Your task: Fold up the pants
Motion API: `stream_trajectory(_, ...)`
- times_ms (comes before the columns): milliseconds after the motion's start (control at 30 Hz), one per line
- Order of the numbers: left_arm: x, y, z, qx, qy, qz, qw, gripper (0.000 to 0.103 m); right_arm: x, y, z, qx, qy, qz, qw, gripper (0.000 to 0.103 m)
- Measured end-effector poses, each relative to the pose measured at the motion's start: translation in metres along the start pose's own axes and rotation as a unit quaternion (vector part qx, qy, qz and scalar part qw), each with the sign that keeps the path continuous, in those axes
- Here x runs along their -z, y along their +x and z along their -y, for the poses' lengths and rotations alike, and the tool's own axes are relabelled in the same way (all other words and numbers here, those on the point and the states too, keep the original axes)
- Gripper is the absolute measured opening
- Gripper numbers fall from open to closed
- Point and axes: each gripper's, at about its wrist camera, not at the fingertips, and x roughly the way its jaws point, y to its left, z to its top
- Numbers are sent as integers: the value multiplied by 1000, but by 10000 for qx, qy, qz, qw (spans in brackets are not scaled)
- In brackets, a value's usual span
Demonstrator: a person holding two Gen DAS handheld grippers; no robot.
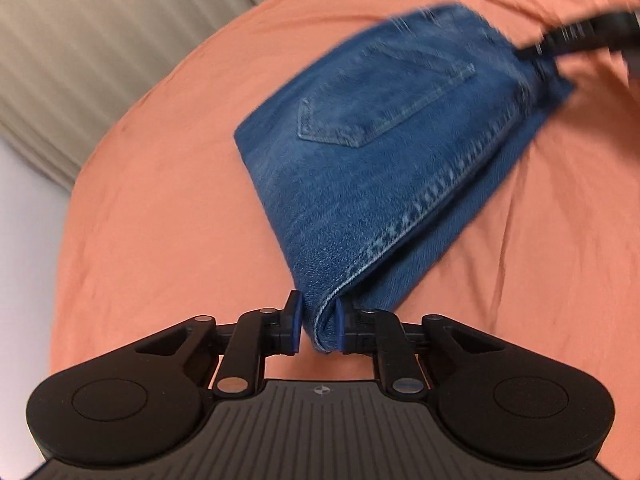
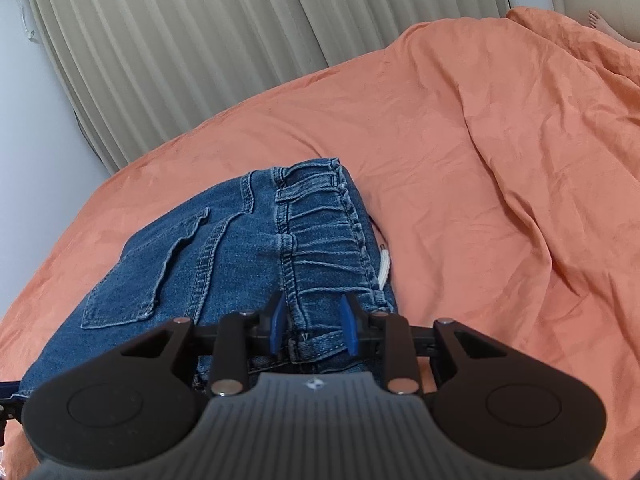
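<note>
Blue denim pants [image 1: 380, 152] lie folded into a short stack on the orange bed sheet [image 1: 160, 200], back pocket up. In the left wrist view my left gripper [image 1: 318, 326] is shut on the near folded corner of the pants, with denim pinched between the blue pads [image 1: 295, 320]. My right gripper [image 1: 536, 50] shows blurred at the far waistband end. In the right wrist view my right gripper [image 2: 313, 326] is closed on the gathered waistband of the pants [image 2: 200, 260], with the band between both pads. A white drawstring [image 2: 384, 268] pokes out at the waistband's right.
The orange sheet [image 2: 460, 140] covers the whole bed and bunches into a rumpled ridge [image 2: 580, 120] on the right. Beige curtains [image 2: 180, 60] and a white wall [image 2: 40, 120] lie beyond the far edge. A person's bare foot [image 2: 600, 24] rests at the far right corner.
</note>
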Motion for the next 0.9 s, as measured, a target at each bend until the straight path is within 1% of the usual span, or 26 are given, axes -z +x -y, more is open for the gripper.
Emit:
stream_trajectory(67, 6, 14, 5, 37, 140, -173, 9997, 17, 2, 1, -1, 21, -78, -99, 9999, 24)
stream_trajectory(133, 14, 33, 10, 95, 79, -407, 9991, 17, 4, 4, -1, 31, -143, -175, 9997, 24)
stream_trajectory(233, 20, 49, 16, 62, 39, -479, 9988, 17, 6, 7, 2, 20, -161, -289, 9994, 24)
stream_trajectory(333, 17, 45, 12, 120, -194, -538, 9983, 17, 7, 7, 4, 30, -168, -287, 9994, 24)
stream_trajectory(400, 18, 35, 6, 200, -202, -524, 9982, 18, 6, 4, 4, 25, -133, -243, 9996, 24)
stream_trajectory(433, 19, 29, 2, 257, -228, -530, 9980, 20, 6, 1, 6, 1, -71, -205, 9998, 24)
stream_trajectory(467, 21, 23, -2, 285, -285, -540, 9977, 23, 6, -4, 7, -39, 19, -182, 9998, 27)
stream_trajectory(533, 26, 7, -11, 398, -439, -427, 9973, 26, 5, -16, 10, -163, 144, -115, 9997, 33)
stream_trajectory(567, 29, -2, -16, 435, -512, -311, 9973, 27, 3, -24, 11, -210, 164, -55, 9996, 42)
stream_trajectory(600, 29, -10, -20, 466, -593, -190, 9970, 28, 3, -31, 12, -215, 168, 36, 9996, 47)
stream_trajectory(633, 30, -18, -26, 502, -721, -77, 9961, 33, 2, -39, 13, -204, 188, 145, 9995, 48)
stream_trajectory(667, 30, -25, -32, 561, -883, 5, 9945, 38, 1, -45, 15, -193, 257, 225, 9992, 49)
stream_trajectory(733, 26, -32, -48, 735, -1287, 171, 9888, 43, -1, -53, 24, -227, 572, 311, 9976, 56)
stream_trajectory(767, 21, -36, -56, 847, -1510, 262, 9845, 46, 0, -55, 29, -264, 738, 318, 9964, 60)
stream_trajectory(833, 14, -35, -74, 1038, -1994, 442, 9734, 53, 1, -55, 37, -320, 997, 243, 9942, 62)
stream_trajectory(900, 7, -31, -85, 1097, -2339, 593, 9642, 54, 3, -49, 43, -428, 1214, 32, 9917, 68)
